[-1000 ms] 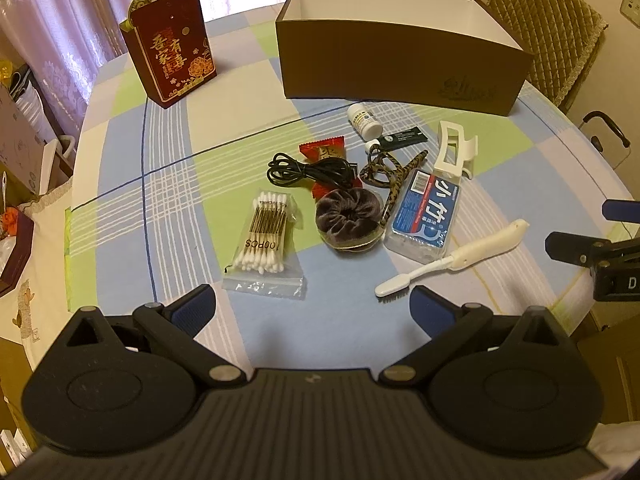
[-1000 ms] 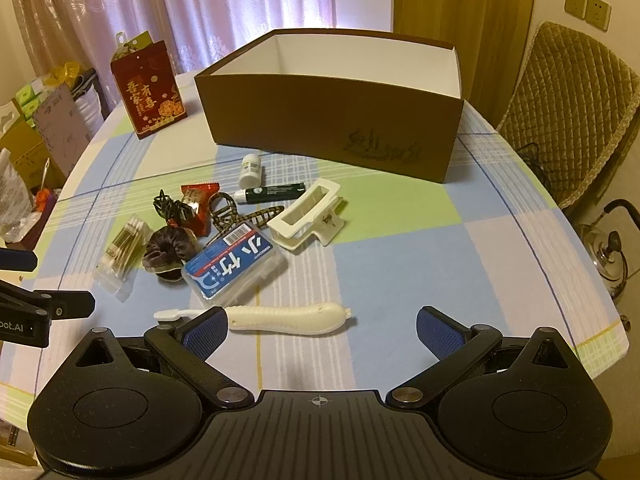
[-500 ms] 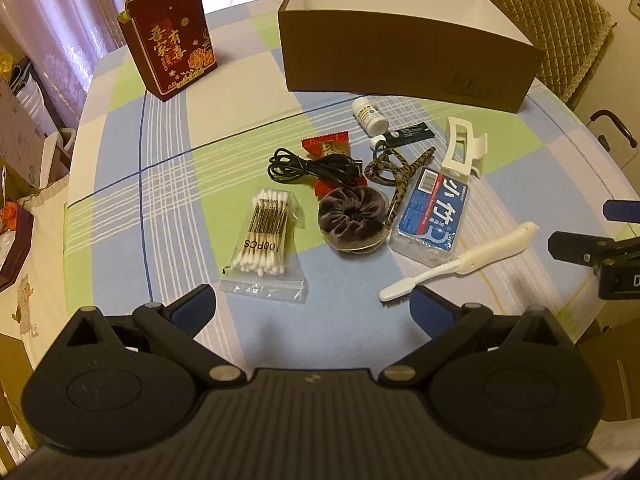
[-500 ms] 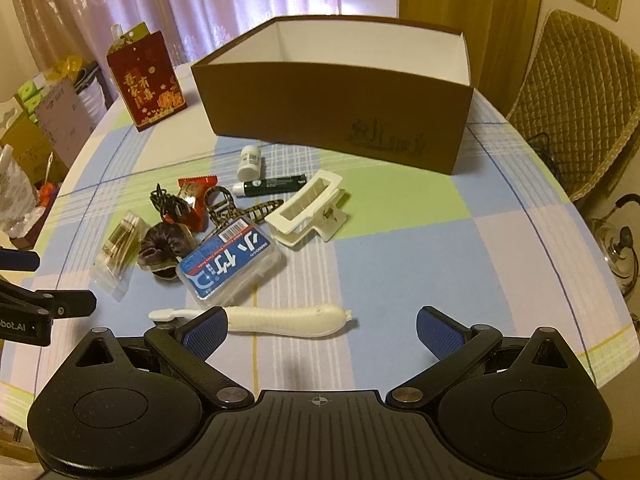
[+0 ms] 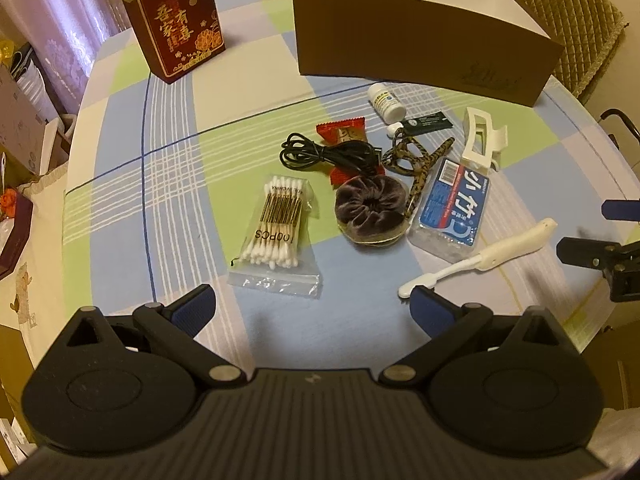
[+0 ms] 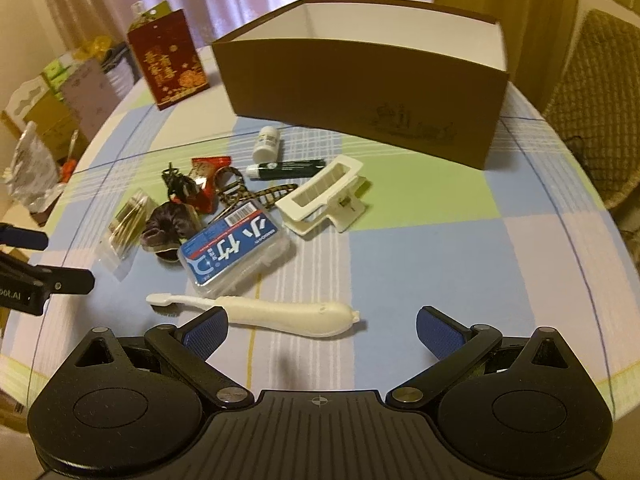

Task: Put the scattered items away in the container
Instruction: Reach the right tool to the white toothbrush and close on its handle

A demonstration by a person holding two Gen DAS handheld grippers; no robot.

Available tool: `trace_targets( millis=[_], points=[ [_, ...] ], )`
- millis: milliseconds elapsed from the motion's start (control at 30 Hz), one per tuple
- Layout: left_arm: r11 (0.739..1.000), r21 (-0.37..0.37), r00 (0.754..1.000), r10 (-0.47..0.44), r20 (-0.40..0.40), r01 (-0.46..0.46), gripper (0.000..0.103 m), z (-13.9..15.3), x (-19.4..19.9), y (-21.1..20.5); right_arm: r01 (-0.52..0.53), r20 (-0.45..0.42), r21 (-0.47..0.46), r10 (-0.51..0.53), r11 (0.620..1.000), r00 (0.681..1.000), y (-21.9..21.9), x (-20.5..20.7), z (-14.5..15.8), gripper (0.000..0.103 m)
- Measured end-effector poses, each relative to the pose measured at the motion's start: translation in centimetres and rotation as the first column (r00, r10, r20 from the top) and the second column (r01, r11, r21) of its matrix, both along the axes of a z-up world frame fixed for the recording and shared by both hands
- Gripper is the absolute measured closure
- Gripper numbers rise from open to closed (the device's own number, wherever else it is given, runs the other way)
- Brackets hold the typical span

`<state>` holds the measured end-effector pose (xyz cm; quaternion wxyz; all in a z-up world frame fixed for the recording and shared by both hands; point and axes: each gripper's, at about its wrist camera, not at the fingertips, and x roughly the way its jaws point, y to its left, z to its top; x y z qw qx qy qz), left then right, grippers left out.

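While both grippers gape | toothbrush (image 6: 256, 312) lengthwise left-right, head left

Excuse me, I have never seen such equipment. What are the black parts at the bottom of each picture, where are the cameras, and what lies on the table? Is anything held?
The black parts are two hand-held grippers, each with two blue-padded fingers. A person holds one in each hand, and each carries a camera that looks forward along its fingers. One picture comes from the left gripper, the other from the right gripper. Both are open and hold nothing.

On the checked tablecloth lie a bag of cotton swabs, a dark scrunchie, a black cable, a blue-labelled clear case, a white toothbrush, a white hair claw and a small white bottle. Behind them stands the open brown box, where the items should go.
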<state>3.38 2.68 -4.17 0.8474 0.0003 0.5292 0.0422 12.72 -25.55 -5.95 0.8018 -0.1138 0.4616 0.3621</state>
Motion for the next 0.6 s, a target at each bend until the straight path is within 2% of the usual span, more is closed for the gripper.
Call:
trace_targets(
  millis=[167, 300, 333, 367, 600],
  points=[
    [1.0, -0.001, 1.0, 0.009, -0.011, -0.009, 0.001, -0.3, 0.1, 0.4, -0.088, 0.002, -0.023, 0.088, 0.996, 0.996, 0.7, 0.2, -1.2, 0.0],
    [1.0, 0.003, 1.0, 0.02, -0.018, -0.02, 0.001, -0.5, 0.1, 0.6, -0.185, 0.038, -0.055, 0.188, 0.981, 0.981, 1.4, 0.1, -1.8, 0.0],
    [1.0, 0.003, 1.0, 0.022, -0.02, -0.022, 0.001, -0.6, 0.1, 0.7, -0.21, 0.048, -0.06, 0.213, 0.976, 0.976, 1.7, 0.1, -1.9, 0.007],
    [1.0, 0.004, 0.999, 0.024, -0.022, -0.024, 0.001, -0.6, 0.1, 0.8, -0.235, 0.046, -0.062, 0.238, 0.97, 0.97, 1.8, 0.1, -2.0, 0.022],
    [0.999, 0.003, 0.998, 0.049, -0.036, -0.049, 0.001, -0.9, -0.1, 1.4, -0.354, 0.057, -0.083, 0.359, 0.932, 0.932, 3.3, 0.2, -2.8, 0.024]
  ],
)
